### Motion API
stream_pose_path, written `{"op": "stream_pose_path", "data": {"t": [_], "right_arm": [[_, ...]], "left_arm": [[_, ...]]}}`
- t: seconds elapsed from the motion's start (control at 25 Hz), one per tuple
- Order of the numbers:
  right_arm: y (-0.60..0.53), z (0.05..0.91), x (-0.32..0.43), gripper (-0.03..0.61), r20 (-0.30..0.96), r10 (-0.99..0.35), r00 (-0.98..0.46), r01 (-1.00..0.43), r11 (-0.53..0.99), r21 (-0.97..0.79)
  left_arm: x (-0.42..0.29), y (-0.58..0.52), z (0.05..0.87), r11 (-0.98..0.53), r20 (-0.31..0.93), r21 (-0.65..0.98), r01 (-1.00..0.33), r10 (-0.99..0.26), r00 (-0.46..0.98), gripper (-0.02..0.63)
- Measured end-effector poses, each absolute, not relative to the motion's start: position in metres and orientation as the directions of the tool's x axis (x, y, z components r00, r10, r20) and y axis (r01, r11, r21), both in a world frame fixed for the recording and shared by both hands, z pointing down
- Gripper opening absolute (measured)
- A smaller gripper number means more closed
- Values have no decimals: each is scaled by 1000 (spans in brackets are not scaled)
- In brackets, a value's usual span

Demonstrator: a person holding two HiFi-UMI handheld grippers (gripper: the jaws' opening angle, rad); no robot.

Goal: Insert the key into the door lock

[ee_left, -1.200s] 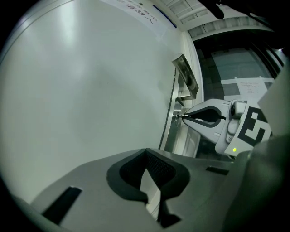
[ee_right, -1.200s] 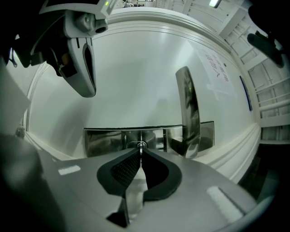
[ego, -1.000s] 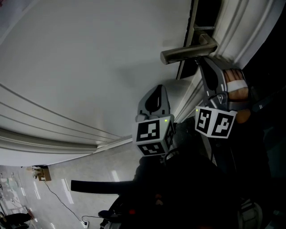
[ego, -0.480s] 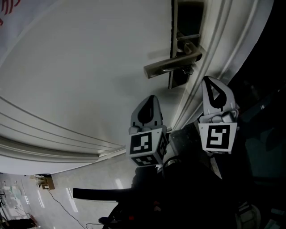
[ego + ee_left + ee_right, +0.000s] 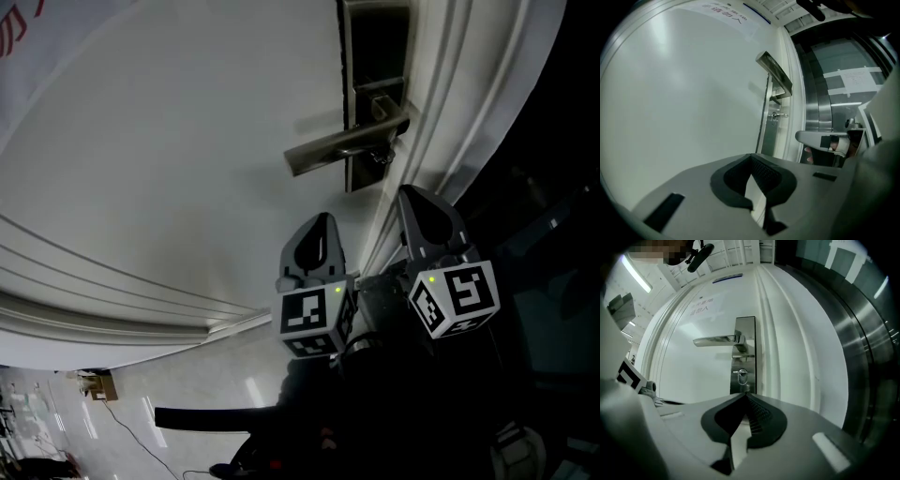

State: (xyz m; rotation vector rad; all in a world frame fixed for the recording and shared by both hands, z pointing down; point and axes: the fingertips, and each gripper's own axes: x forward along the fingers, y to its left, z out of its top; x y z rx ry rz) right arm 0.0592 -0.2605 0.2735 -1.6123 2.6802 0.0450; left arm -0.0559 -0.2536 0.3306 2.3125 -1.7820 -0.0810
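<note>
A white door carries a steel lever handle (image 5: 336, 150) on a dark lock plate (image 5: 373, 56). A small key (image 5: 380, 156) sticks out of the cylinder just under the handle; it also shows in the right gripper view as the key (image 5: 739, 374) and in the left gripper view as the key (image 5: 777, 115). My right gripper (image 5: 417, 199) is below the lock, pointing at it, shut with nothing in it. My left gripper (image 5: 319, 225) hangs lower left of the handle, shut and holding nothing. Neither gripper touches the key.
The white door frame (image 5: 441, 103) with its mouldings runs beside the lock plate. A brushed steel panel (image 5: 862, 362) stands right of the frame. A glossy floor with a cable (image 5: 122, 422) lies at the lower left. A printed notice (image 5: 705, 305) is on the door above the handle.
My right gripper has drawn back down from the lock and handle, where it was a second ago. The left gripper has kept its place below the handle.
</note>
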Motion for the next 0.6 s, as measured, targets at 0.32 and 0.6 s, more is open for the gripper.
{"op": "stream_pose_path", "data": {"t": [0.32,0.6], "right_arm": [[-258,272,56,0,-28,-879,-476,-879,474,51],[-255,270,55,0,-36,-874,-484,-874,482,62]], "left_arm": [[-59,-249,328,-216,103,224,-950,-965,243,2],[-57,-249,324,-231,65,207,-951,-966,249,2]]}}
